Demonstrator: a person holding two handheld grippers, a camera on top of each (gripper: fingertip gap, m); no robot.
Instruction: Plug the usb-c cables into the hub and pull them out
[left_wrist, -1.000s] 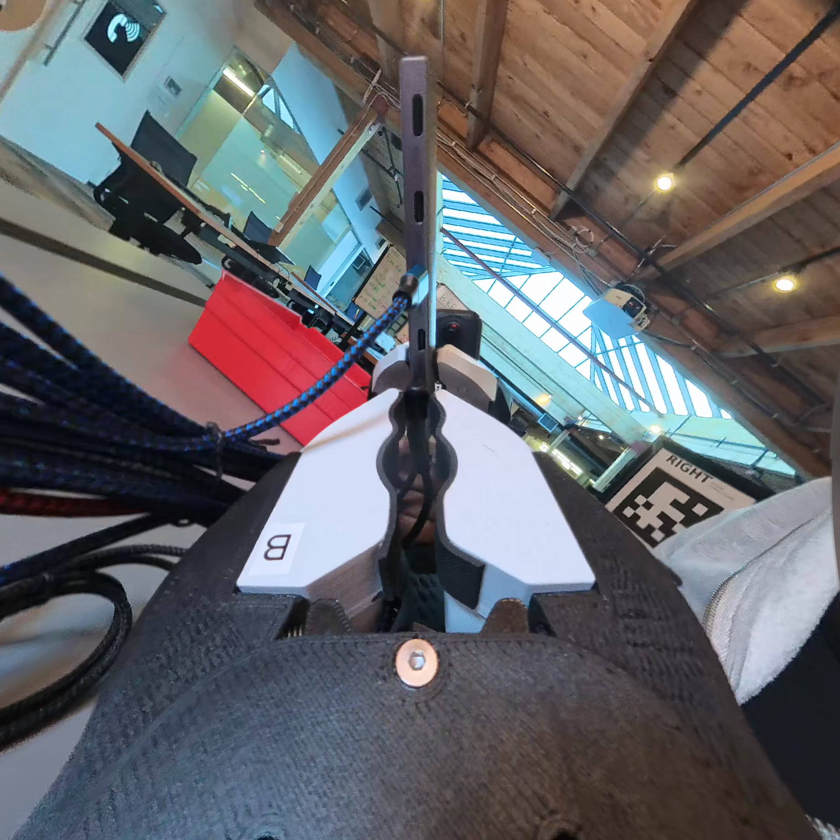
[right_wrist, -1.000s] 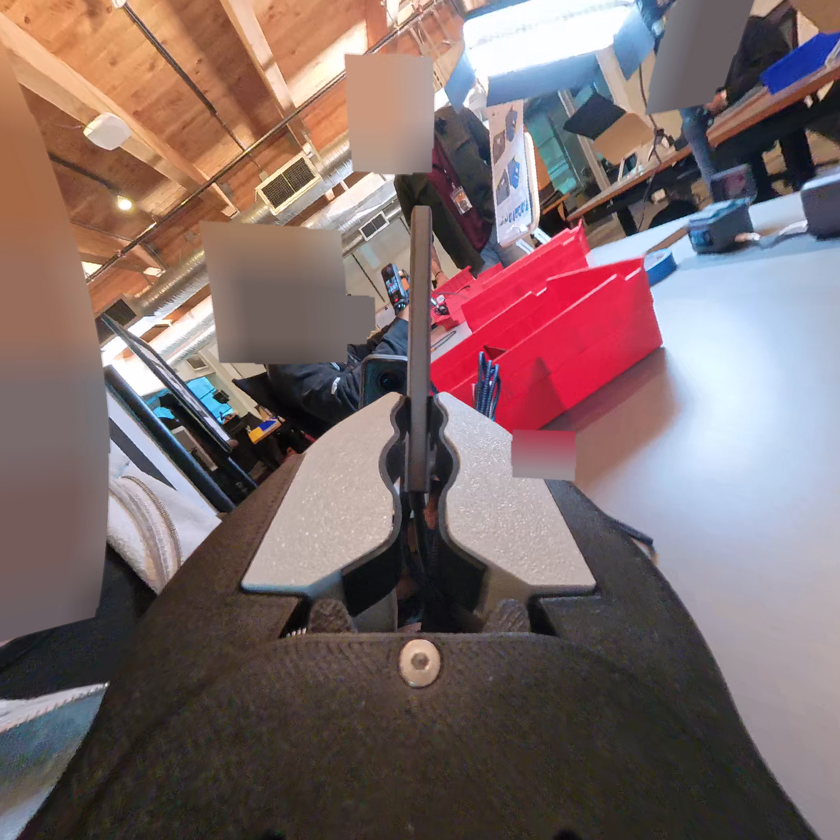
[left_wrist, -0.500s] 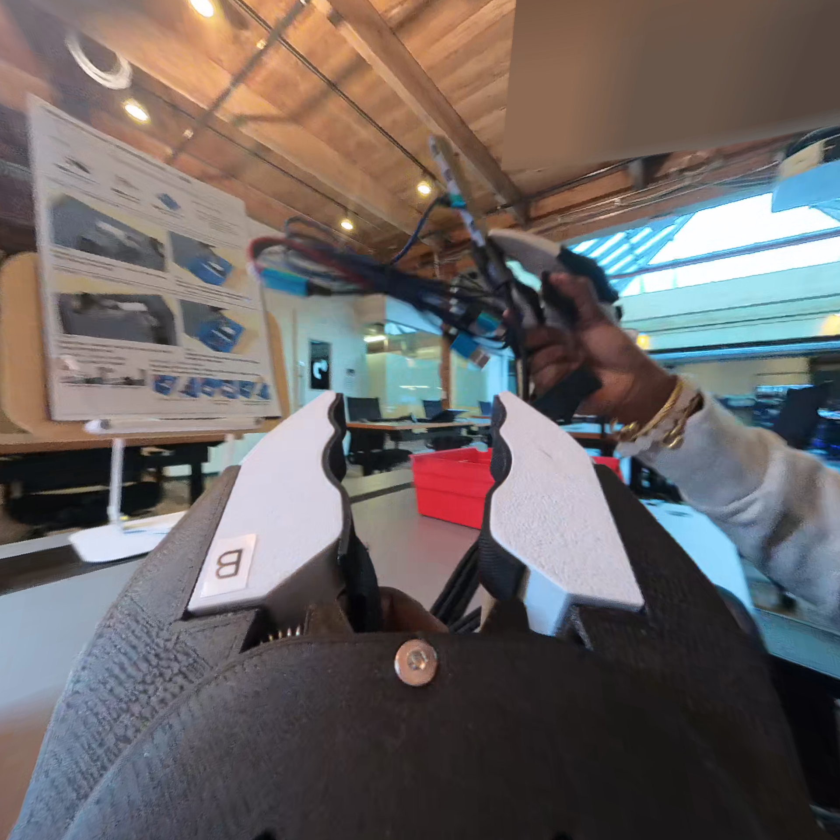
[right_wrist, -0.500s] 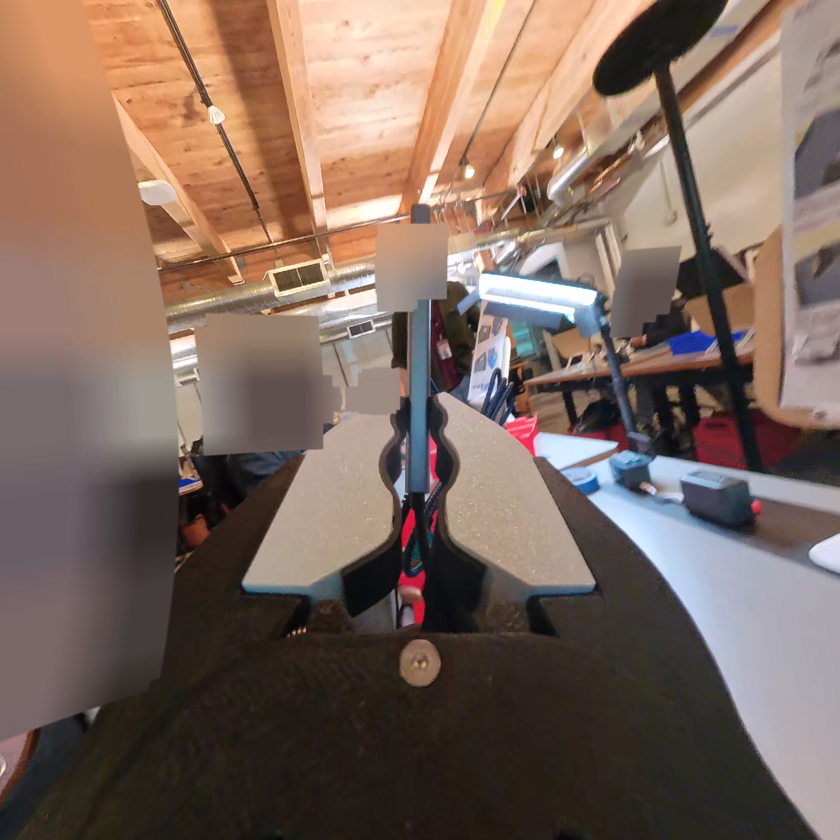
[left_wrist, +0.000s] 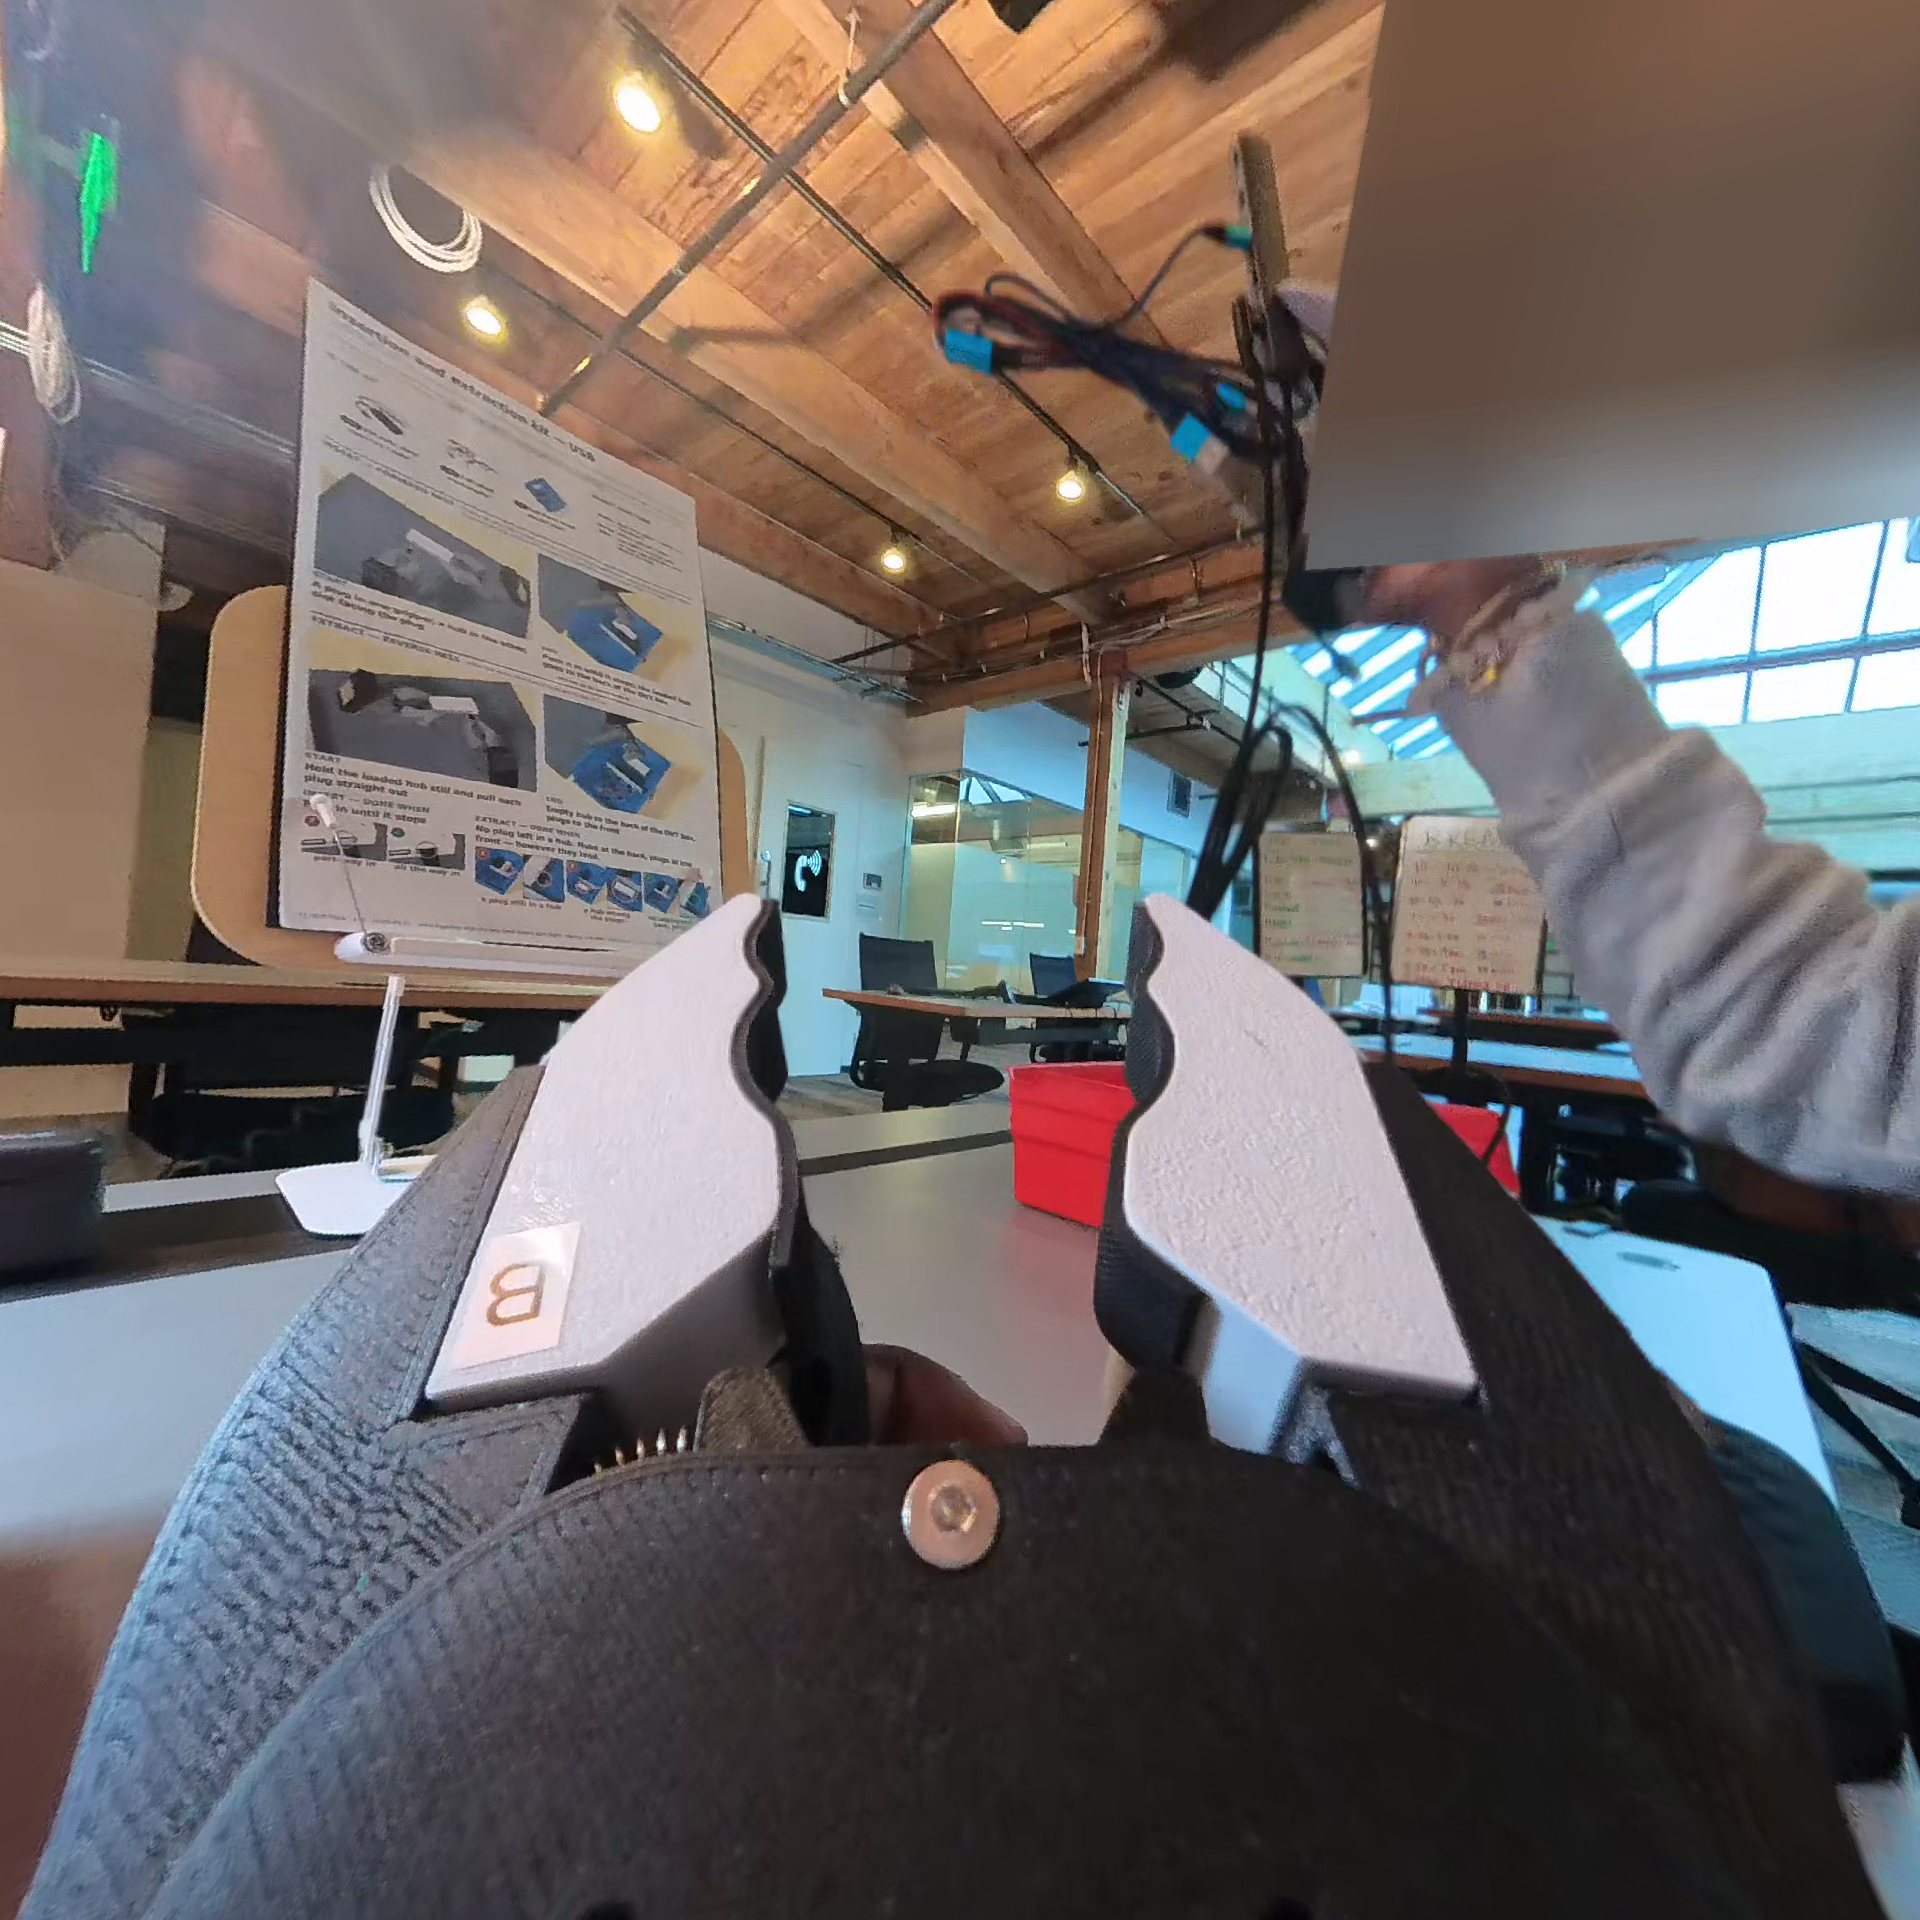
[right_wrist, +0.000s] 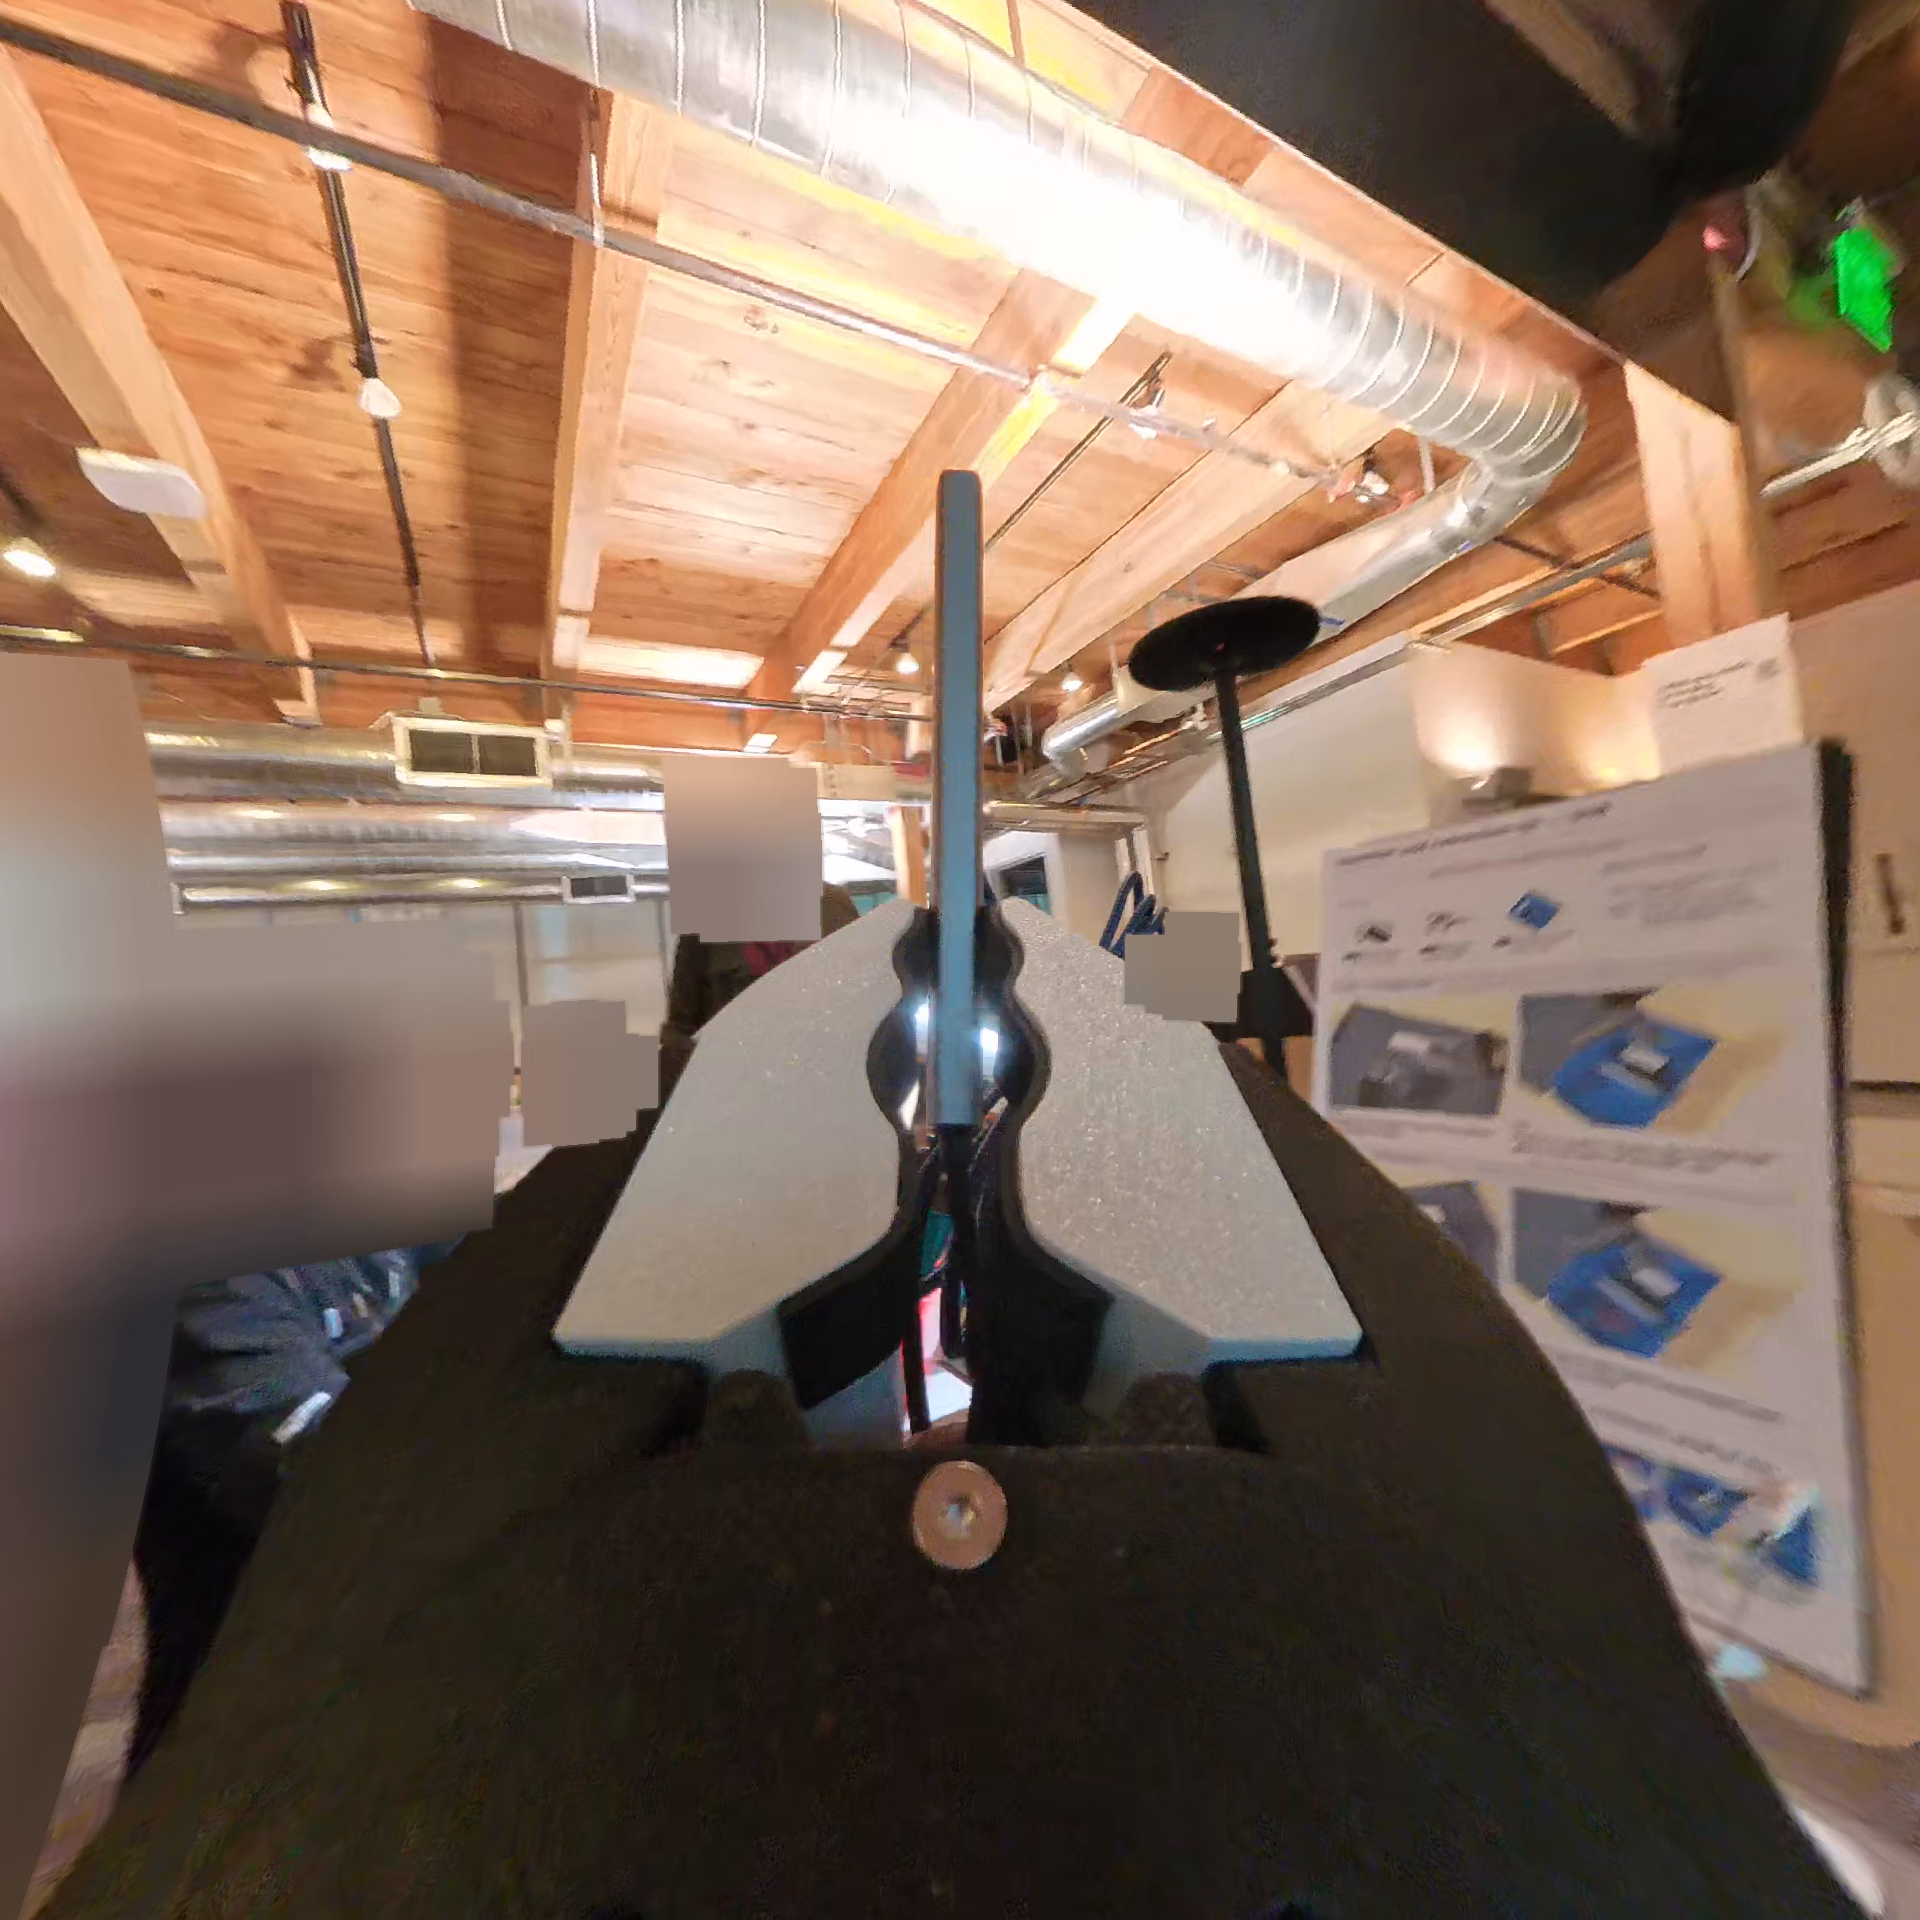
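Left hand-held gripper (left_wrist: 951, 1049) agape, empty, low over counter (left_wrist: 935, 1236). Right hand-held gripper (right_wrist: 957, 940) clamped on hub (right_wrist: 957, 790), held upright, high to the right; cables (left_wrist: 1132, 358) dangling beside.

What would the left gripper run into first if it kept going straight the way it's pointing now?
Probably nothing close: the left gripper has open, empty jaws aimed over the grey table. The red bin sits just right of that line, though depth is unclear.
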